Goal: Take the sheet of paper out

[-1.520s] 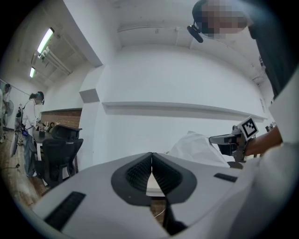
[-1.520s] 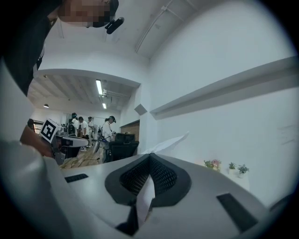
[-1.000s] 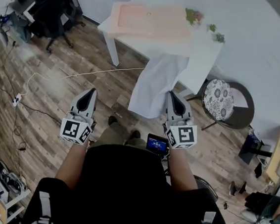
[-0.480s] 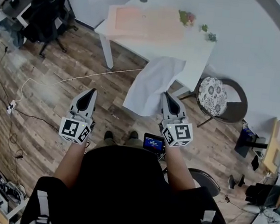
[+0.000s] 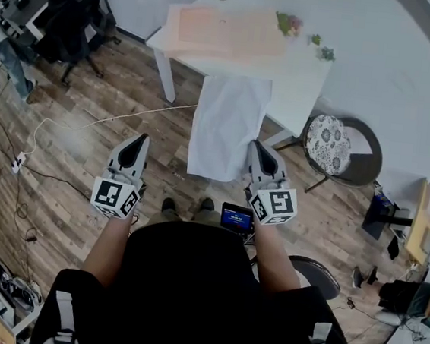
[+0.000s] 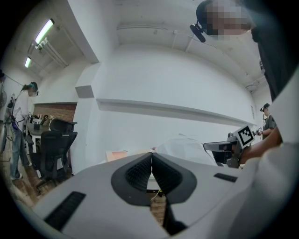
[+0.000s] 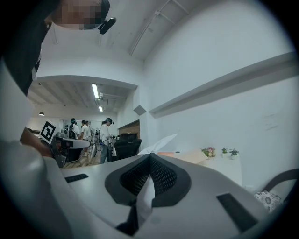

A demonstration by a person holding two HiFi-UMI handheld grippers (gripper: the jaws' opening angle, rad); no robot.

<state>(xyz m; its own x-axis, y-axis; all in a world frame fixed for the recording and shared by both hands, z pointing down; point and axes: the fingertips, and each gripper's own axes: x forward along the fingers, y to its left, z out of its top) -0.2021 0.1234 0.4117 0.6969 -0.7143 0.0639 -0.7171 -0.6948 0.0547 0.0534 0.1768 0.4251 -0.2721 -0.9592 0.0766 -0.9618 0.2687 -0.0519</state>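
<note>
Nearest to me, the left cube [image 5: 115, 199] and the right cube [image 5: 276, 206] each carry black-and-white square markers, patterns rather than letters. The small screen [image 5: 239, 219] by my right forearm glows blue, with print too small to read. My left gripper [image 5: 137, 144] has its jaws pressed together on nothing: its ribbed black pads [image 6: 139, 172] meet along one thin line inside the smooth grey shell. My right gripper [image 5: 258, 146] is clamped on the sheet of paper [image 5: 228, 123], and in the right gripper view a white strip of it runs down between my dark ribbed fingers [image 7: 162, 176] and out below them. The sheet is plain white and unprinted, large and limp, with soft folds. I hold it at its near right corner, and it stretches away from me over the wood-plank floor [image 5: 88, 146] toward the table [image 5: 303, 93]. Its far end overlaps the table's near edge in the head view, and I cannot tell whether it rests there. A thin white cable [image 5: 114, 119] lies curled across the planks to the left. The table is white and flat-topped on straight legs, and it bears a pale orange rectangular mat [image 5: 222, 31] with small potted plants [image 5: 290, 23] beside it. To its right stands a round chair [image 5: 364, 172] with a flower-patterned cushion, and far left a black office chair [image 5: 71, 19] sits by a dark desk.
</note>
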